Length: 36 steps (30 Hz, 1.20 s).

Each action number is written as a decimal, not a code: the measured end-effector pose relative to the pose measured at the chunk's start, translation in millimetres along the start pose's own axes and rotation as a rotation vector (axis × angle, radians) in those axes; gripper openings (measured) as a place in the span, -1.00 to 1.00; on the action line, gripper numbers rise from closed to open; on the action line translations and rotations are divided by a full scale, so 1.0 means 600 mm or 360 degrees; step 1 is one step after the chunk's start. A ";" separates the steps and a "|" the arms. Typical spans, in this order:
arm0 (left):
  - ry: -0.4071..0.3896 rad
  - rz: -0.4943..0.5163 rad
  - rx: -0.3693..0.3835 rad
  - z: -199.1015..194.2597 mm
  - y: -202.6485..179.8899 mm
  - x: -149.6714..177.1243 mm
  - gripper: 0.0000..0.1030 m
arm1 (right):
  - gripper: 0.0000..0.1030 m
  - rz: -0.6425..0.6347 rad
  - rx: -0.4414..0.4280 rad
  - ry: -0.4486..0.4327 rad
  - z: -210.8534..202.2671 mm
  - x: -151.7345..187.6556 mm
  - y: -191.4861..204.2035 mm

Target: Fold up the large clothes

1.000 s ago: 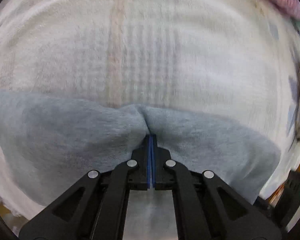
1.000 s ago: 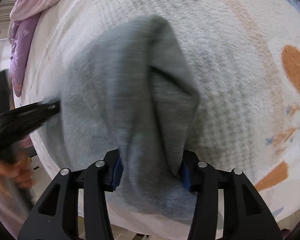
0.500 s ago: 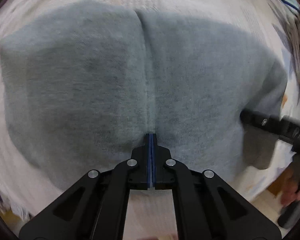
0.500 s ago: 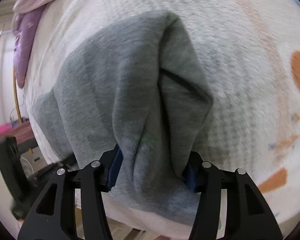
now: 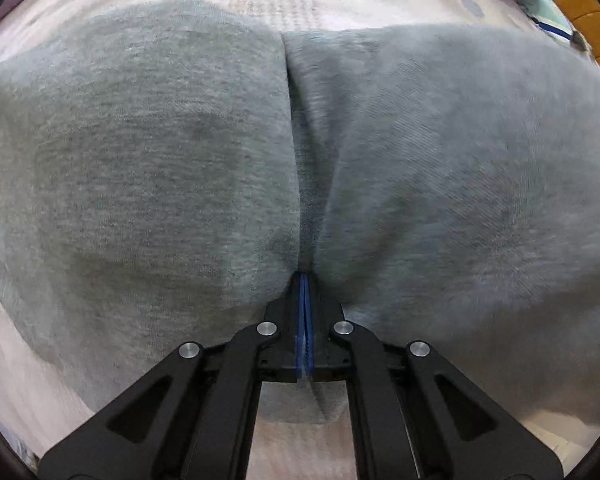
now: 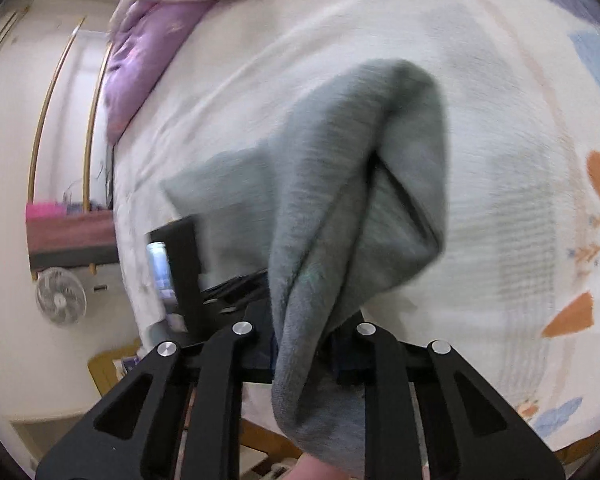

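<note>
Early going — the left gripper (image 5: 305, 280) pinches the grey garment (image 5: 140, 168) tight, the right gripper (image 6: 306, 344) closing on a bunched edge — nothing folded flat yet.

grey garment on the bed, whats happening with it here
A person is folding a grey garment on a bed with a white patterned blanket, using a handheld gripper in each hand. The left gripper is shut on a pinch of the fabric. The right gripper is closing on a bunched fold that hangs through its jaws, held above the blanket.

No readable text, labels, numbers — none legible
</note>
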<state>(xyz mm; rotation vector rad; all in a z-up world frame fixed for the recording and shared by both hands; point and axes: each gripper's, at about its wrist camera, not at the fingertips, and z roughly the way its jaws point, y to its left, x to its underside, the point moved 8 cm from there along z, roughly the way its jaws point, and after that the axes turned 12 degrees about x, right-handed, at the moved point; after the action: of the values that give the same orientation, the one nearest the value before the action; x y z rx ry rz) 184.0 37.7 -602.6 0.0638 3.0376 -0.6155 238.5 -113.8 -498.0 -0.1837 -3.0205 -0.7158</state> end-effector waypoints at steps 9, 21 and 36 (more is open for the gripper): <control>-0.0035 0.0018 0.0060 -0.058 -0.002 0.090 -0.96 | -0.69 0.0036 -0.0008 -0.0017 0.017 0.006 0.098; -0.0128 -0.0074 -0.0008 -0.255 0.231 0.100 -0.99 | -0.68 -0.0090 0.0093 0.0137 0.160 -0.014 0.313; -0.0212 -0.0285 0.0046 -0.391 0.349 0.134 -0.98 | 0.71 -0.0068 -0.0188 0.0303 0.283 -0.021 0.428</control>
<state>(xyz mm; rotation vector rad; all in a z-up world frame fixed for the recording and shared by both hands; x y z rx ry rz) 106.2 324.3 -471.9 -0.2406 2.9259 -0.6469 281.7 189.2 -536.1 -0.0508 -2.8118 -0.8630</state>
